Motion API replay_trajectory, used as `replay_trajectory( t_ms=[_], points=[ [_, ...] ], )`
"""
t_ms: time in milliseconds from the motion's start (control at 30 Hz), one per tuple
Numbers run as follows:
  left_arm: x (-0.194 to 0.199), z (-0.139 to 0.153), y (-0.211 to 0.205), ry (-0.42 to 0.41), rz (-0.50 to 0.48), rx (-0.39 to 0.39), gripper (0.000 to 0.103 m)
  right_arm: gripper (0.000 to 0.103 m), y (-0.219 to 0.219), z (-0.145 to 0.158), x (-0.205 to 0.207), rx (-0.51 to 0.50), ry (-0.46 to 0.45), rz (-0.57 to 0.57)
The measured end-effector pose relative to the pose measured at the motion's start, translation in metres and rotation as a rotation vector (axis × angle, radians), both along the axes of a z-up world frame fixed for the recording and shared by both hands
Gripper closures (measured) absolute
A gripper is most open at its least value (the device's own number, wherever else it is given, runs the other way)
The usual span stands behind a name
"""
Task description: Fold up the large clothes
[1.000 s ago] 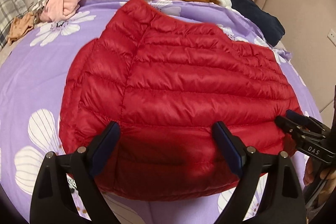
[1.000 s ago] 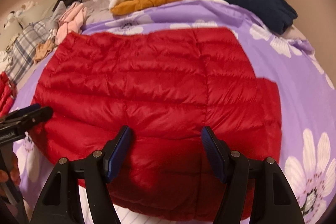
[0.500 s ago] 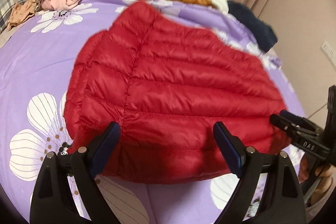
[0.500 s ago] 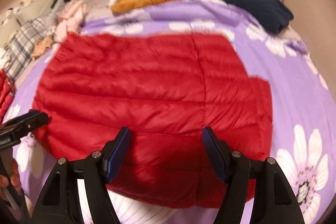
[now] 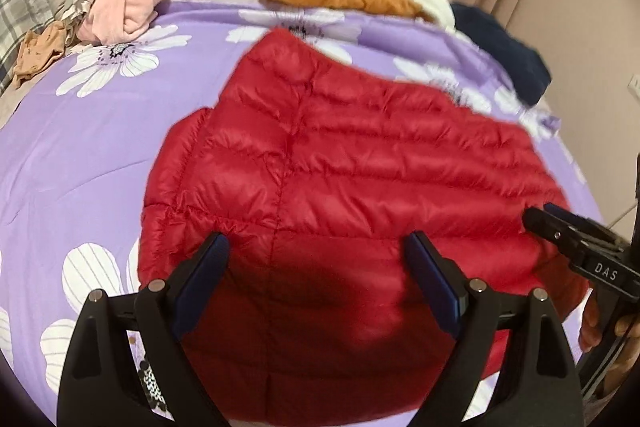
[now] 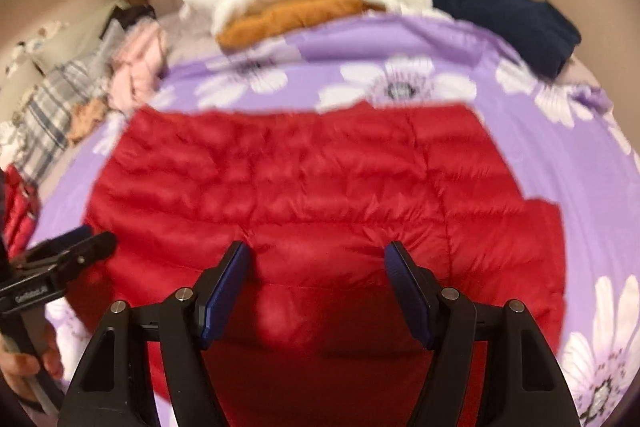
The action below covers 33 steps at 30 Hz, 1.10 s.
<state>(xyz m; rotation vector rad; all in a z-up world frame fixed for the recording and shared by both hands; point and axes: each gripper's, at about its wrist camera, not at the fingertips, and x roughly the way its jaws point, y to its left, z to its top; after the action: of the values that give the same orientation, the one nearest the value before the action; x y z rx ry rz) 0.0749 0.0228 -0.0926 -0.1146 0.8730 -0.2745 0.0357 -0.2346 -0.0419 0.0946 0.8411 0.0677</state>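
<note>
- Because the left gripper [image 5: 316, 275] hangs with fingers spread and empty over the near hem of the red jacket [image 5: 352, 179], which lies flat on the purple bedspread [image 5: 80, 155], a shallow pinch could slip off the slick quilting — its near edge is cut off.
- Over the jacket's near hem, the right gripper [image 6: 316, 283] is likewise released; motion blur hides any zip or sleeve.

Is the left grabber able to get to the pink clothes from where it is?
Probably yes. The left gripper is open over the red jacket, and only bare purple bedspread lies between it and the pink clothes, though they look far off.
</note>
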Motion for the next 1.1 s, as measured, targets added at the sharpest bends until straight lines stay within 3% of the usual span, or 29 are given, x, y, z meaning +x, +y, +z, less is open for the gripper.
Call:
replay_trajectory(
  t_ms=[233, 467, 700, 833, 1100],
  points=[
    [0.009, -0.019, 0.001, 0.041, -0.006, -0.012, 0.011, 0.031, 0.012, -0.022, 0.001, -0.104, 0.014, 0.028],
    [-0.004, -0.007, 0.01, 0.041, 0.022, -0.049, 0.012, 0.031, 0.001, -0.009, -0.006, -0.042, 0.026, 0.038],
    [-0.028, -0.002, 0.024, 0.011, 0.045, -0.051, 0.012, 0.031, -0.035, 0.016, -0.04, 0.007, -0.075, -0.072],
    [-0.023, -0.017, 0.022, 0.056, 0.039, -0.029, 0.011, 0.031, -0.058, -0.007, -0.039, 0.015, 0.012, -0.159],
    [-0.03, -0.015, 0.035, 0.053, 0.054, -0.07, 0.011, 0.029, -0.052, -0.023, -0.024, -0.025, 0.077, -0.156]
  ],
)
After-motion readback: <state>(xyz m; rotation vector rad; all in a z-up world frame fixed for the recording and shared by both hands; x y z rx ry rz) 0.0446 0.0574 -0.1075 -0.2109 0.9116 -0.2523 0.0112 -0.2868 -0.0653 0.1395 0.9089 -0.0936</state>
